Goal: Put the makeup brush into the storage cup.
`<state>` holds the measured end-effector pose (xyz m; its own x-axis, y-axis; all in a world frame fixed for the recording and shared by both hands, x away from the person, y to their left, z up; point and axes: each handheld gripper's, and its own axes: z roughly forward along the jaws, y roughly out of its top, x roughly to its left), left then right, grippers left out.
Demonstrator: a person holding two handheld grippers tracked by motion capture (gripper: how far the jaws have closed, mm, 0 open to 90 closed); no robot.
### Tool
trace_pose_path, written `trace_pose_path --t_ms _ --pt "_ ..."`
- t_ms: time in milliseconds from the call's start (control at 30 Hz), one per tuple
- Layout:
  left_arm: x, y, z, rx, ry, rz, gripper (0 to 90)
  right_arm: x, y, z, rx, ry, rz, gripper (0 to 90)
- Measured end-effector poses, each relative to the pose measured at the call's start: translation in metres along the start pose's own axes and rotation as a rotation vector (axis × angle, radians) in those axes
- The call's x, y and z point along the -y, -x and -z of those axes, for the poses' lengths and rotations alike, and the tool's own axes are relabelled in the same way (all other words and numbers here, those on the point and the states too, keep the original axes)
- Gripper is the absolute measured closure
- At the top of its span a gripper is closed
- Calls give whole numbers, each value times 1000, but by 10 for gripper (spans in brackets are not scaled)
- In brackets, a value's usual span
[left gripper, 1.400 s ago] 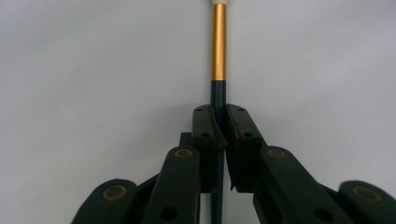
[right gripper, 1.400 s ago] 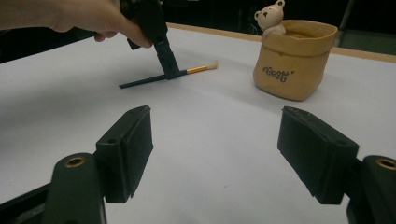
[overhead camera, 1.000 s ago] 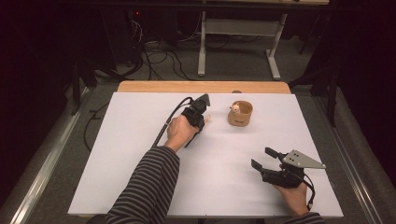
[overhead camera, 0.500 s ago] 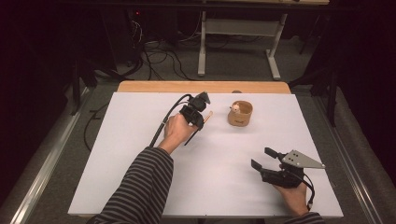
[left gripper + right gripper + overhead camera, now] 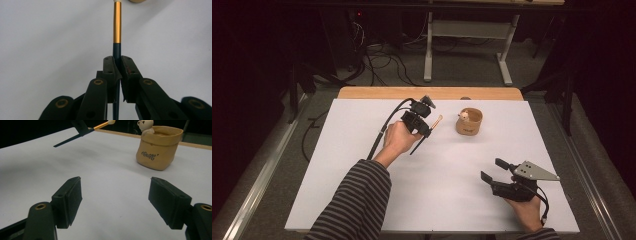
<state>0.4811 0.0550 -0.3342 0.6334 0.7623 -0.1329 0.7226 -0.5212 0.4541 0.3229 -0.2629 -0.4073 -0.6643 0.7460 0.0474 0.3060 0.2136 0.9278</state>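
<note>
- The surface (image 5: 362, 170) is a white board with a wooden strip along its far edge; everything I work with sits in its far half, while my right hand waits near the near right corner.
- The tan pot (image 5: 469, 122), soft-looking and with a small bear figure at its rim, stands upright near the far edge, right of centre. I judge it light enough to tip if the brush catches its rim.
- My left tongs (image 5: 426, 126) are closed on the brush (image 5: 117, 37), gripping its dark handle just below the gold ferrule, held above the surface left of the pot with the pale tip pointing toward it.
- My right tongs (image 5: 120, 202) stand wide open, holding nothing.
- The grip is narrow and on a round handle, so the brush could swivel or slip between the pads on contact.
</note>
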Motion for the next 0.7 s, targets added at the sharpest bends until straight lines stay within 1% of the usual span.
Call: trace_pose_path --t_ms 33,167,267,400,467,533,600,700 --pt "3 0 2 8 15 -6 832 0 0 0 0 0 2 285" --pt "12 2 10 17 46 -16 832 0 0 0 2 1 1 283" --pt "18 3 17 28 66 -25 832 0 0 0 4 -2 0 273" --pt "26 5 26 37 92 -47 832 0 -1 -1 7 -9 -1 263" --pt "30 7 30 45 115 -46 832 0 -1 -1 8 -14 -4 261" --pt "33 7 32 52 124 -50 832 0 0 -1 6 -12 0 260" --pt "37 9 35 59 134 -60 832 0 -1 -1 6 -15 -5 260" --pt "42 13 40 74 162 -76 832 0 -1 -1 1 -14 2 260"
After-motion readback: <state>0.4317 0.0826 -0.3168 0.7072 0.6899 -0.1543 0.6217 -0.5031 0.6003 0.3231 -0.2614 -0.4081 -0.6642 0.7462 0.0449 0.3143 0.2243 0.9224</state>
